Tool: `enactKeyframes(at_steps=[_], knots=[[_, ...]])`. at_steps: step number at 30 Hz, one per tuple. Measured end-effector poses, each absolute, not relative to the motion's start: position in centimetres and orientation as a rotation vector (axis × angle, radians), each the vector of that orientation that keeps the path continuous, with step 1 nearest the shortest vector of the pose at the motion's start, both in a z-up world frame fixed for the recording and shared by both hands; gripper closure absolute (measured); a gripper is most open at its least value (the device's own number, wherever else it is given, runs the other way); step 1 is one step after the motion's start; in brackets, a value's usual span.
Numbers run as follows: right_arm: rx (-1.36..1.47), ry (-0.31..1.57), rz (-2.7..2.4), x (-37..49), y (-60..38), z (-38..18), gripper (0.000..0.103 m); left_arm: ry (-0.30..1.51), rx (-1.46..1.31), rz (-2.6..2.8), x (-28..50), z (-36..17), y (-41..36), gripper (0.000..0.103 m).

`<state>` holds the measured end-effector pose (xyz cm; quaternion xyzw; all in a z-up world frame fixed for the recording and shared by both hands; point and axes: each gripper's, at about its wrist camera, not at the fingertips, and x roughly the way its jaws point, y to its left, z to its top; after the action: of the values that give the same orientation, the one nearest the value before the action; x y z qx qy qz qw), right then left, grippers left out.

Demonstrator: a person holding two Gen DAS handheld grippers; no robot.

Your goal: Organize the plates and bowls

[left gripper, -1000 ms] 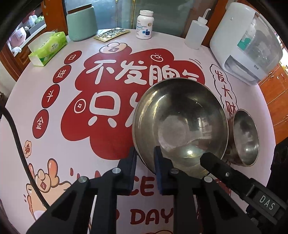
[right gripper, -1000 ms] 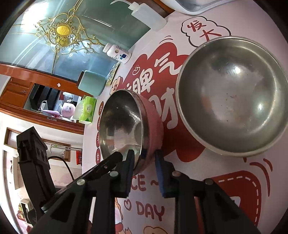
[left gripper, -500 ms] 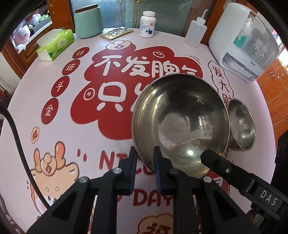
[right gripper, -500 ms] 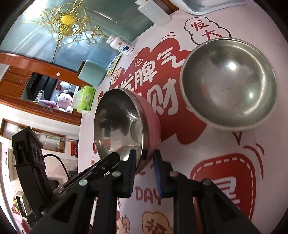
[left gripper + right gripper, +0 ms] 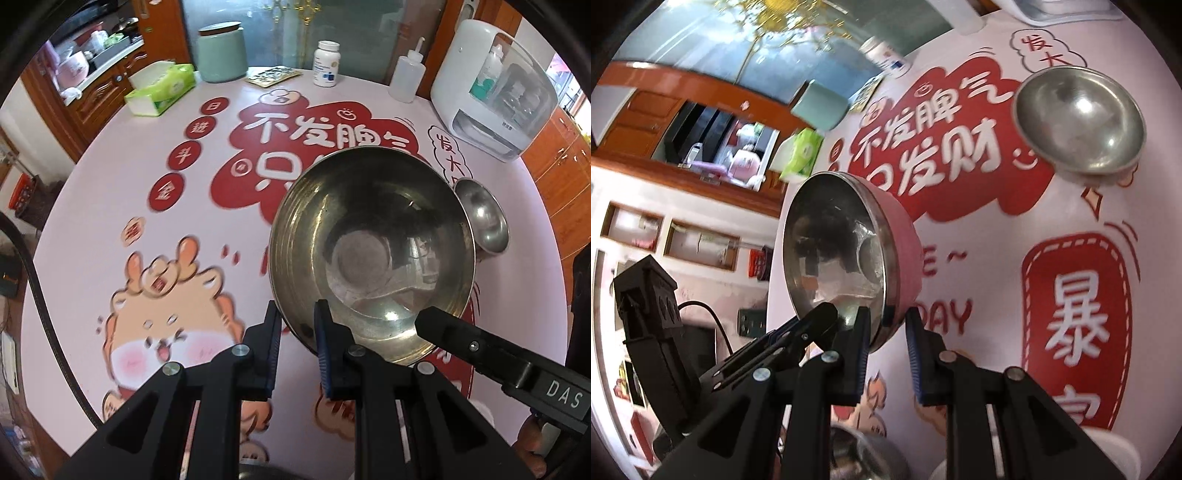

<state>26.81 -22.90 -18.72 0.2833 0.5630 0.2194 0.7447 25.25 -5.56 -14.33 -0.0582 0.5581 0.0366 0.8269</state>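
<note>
A large bowl, steel inside and pink outside, hangs tilted above the round table. My left gripper is shut on its near rim, one finger inside and one outside. My right gripper is shut on the same rim just beside it; one of its fingers shows in the left wrist view, reaching into the bowl. A smaller steel bowl stands on the table beyond the held one, at the upper right in the right wrist view.
Along the table's far edge stand a tissue box, a green canister, a blister pack, a pill bottle, a squeeze bottle and a white appliance. Another steel bowl shows below my right gripper.
Both grippers have risen with the large bowl and drawn back toward the table's near side. The table and the small bowl look farther off. Neither grip has changed.
</note>
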Motion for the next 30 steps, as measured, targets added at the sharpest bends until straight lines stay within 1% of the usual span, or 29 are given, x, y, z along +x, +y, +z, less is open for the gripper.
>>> enactKeyframes(at_steps=[20,30], knots=[[0.449,1.347,0.692,18.1,-17.3,-16.7,0.084,1.183,-0.200,0.154,12.1,-12.8,-0.8,0.087],[0.425,1.421,0.698,13.0,-15.7,-17.0,0.084,1.231,-0.217,0.123,6.7,-13.3,0.7,0.087]])
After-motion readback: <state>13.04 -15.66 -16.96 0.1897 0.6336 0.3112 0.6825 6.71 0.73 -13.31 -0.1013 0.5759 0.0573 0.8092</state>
